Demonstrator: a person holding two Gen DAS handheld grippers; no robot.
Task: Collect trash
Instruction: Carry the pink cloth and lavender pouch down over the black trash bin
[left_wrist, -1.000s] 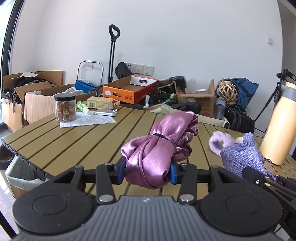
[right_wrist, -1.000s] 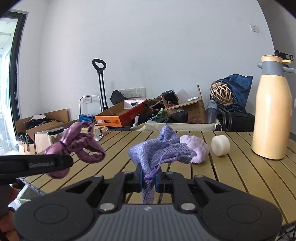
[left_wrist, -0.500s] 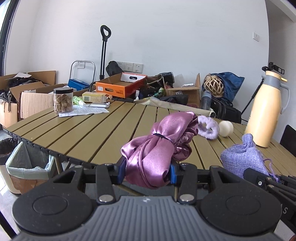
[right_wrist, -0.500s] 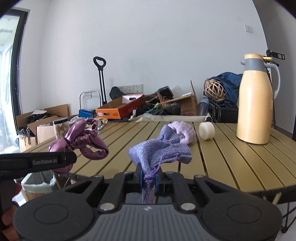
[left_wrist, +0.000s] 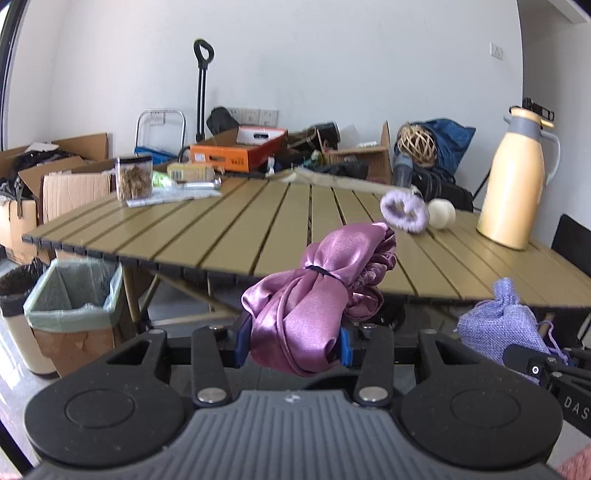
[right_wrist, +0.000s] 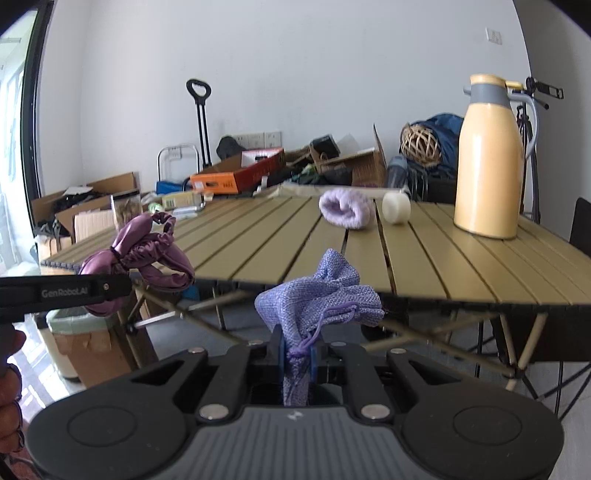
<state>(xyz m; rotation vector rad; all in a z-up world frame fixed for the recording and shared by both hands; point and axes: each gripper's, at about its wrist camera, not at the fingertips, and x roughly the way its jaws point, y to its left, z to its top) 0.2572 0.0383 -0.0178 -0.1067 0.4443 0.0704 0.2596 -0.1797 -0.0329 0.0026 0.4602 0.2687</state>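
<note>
My left gripper (left_wrist: 291, 345) is shut on a pink satin cloth bundle (left_wrist: 317, 291) and holds it in the air in front of the table's near edge; the bundle also shows in the right wrist view (right_wrist: 144, 254). My right gripper (right_wrist: 297, 356) is shut on a lilac drawstring pouch (right_wrist: 321, 299), which also shows at the right of the left wrist view (left_wrist: 498, 325). A lined trash bin (left_wrist: 74, 306) stands on the floor at the lower left, beside the table.
The slatted olive table (left_wrist: 229, 229) carries a lilac fuzzy scrunchie (left_wrist: 402, 212), a white round object (left_wrist: 441, 214), a yellow thermos jug (left_wrist: 515, 177), a clear jar (left_wrist: 133, 178) and papers. A black bin (left_wrist: 11, 284) stands left of the lined one. Boxes clutter the back.
Both grippers have pulled back and down from over the table, with the bundle and the pouch still in them. The table edge and the trash bin have come into view.
</note>
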